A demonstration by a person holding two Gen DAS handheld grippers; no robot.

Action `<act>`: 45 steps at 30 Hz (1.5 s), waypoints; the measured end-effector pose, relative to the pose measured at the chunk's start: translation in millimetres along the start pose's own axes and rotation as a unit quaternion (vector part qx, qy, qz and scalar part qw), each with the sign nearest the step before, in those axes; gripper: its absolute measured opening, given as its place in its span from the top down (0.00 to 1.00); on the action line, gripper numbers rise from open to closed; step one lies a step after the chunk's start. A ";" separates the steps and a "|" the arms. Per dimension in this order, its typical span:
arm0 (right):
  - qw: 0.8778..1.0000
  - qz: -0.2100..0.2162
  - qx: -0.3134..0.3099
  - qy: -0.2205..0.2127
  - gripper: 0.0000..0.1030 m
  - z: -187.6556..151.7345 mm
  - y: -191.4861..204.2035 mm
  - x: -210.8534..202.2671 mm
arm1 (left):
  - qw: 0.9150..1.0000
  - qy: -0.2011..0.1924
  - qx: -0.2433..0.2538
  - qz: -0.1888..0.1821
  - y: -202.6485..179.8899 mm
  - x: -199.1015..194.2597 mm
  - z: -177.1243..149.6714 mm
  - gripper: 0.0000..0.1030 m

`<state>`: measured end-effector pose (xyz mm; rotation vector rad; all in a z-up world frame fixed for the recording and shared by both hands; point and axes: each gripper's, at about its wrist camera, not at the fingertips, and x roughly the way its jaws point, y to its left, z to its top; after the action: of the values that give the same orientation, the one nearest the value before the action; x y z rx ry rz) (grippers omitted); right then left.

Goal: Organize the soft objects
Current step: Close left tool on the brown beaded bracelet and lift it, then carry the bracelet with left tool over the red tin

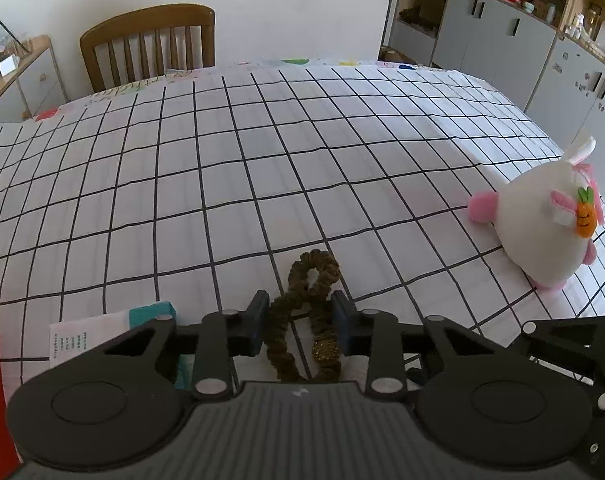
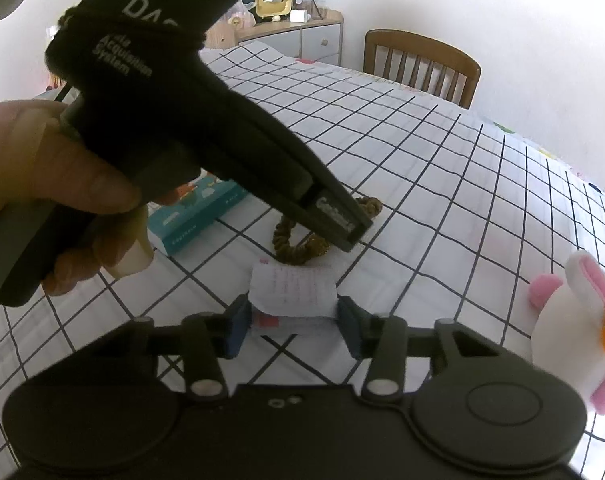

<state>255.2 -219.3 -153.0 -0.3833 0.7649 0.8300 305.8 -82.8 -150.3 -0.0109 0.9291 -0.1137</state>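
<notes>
- A white cloth with a black grid (image 1: 262, 160) covered the table.
- A wooden chair (image 1: 150, 44) stood at its far edge.
- A teal box (image 2: 198, 216) lay on the cloth.
- Grey cabinets (image 1: 498, 40) lined the wall.

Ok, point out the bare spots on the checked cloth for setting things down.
Free: the wide stretch of checked tablecloth between the wooden slatted chair and the olive-brown fabric scrunchie. Crowded: the near edge, with the scrunchie, teal box, white tissue packet and white-and-pink plush rabbit.
</notes>
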 end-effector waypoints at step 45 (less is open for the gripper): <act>0.995 -0.020 0.077 -0.063 0.68 -14.8 -29.7 -95.8 | 0.995 -0.065 -0.050 -0.062 15.7 -99.4 -19.1 0.90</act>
<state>229.9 -296.1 -91.8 -0.2073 0.6969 0.7451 233.0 -56.3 -83.3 -0.1673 0.8036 -0.1799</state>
